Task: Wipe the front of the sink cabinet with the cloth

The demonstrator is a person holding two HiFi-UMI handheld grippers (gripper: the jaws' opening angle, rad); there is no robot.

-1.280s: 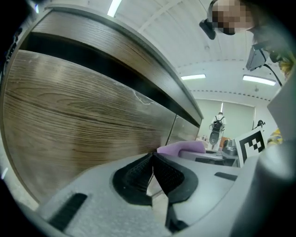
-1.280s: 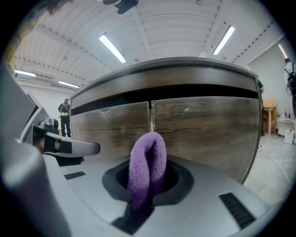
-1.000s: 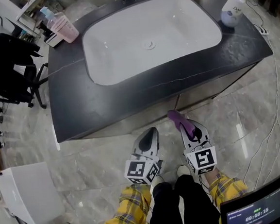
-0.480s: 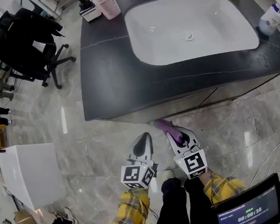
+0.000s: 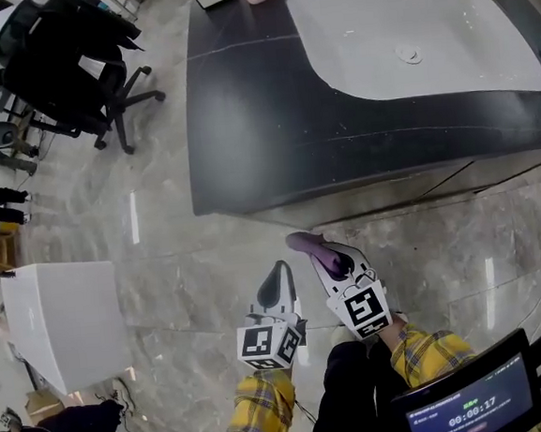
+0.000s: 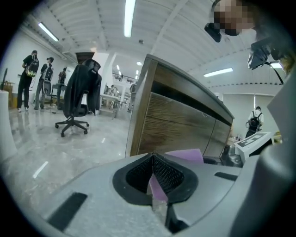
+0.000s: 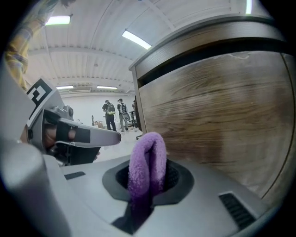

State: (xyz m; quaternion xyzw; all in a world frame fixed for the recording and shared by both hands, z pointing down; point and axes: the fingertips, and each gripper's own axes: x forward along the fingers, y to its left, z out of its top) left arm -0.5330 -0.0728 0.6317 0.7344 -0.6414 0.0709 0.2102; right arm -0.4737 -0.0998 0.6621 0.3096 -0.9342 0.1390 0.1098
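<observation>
The right gripper (image 5: pixel 329 258) is clamped on a purple cloth (image 5: pixel 307 245), a fuzzy folded loop that stands up from between its jaws in the right gripper view (image 7: pixel 147 163). It holds the cloth low, by the left front corner of the sink cabinet (image 5: pixel 391 196), under the overhanging edge of the dark tabletop (image 5: pixel 243 119). The cabinet's wood-grain front (image 7: pixel 217 125) fills the right half of that view, close behind the cloth; whether the cloth touches the wood cannot be told.

The left gripper (image 5: pixel 280 270) hangs just beside the right one, on its left and a little further from the cabinet, over the grey marble floor (image 5: pixel 191 274). Its jaws are closed tip to tip with nothing between them (image 6: pixel 152 159) — the purple seen past them is the cloth (image 6: pixel 186 154) in the other gripper. From there the cabinet's corner post and wooden front (image 6: pixel 178 129) rise just ahead.

A white basin (image 5: pixel 425 46) is sunk into the tabletop towards its right side. Yellow plaid sleeves (image 5: pixel 260 413) run up to both grippers from the bottom edge of the head view, with a small screen (image 5: pixel 470 402) at the lower right corner. A black office chair (image 5: pixel 69 59) stands on the floor well off the cabinet's left end, and a white box (image 5: pixel 63 322) sits further left. Several people (image 6: pixel 27 78) stand far off across the room.
</observation>
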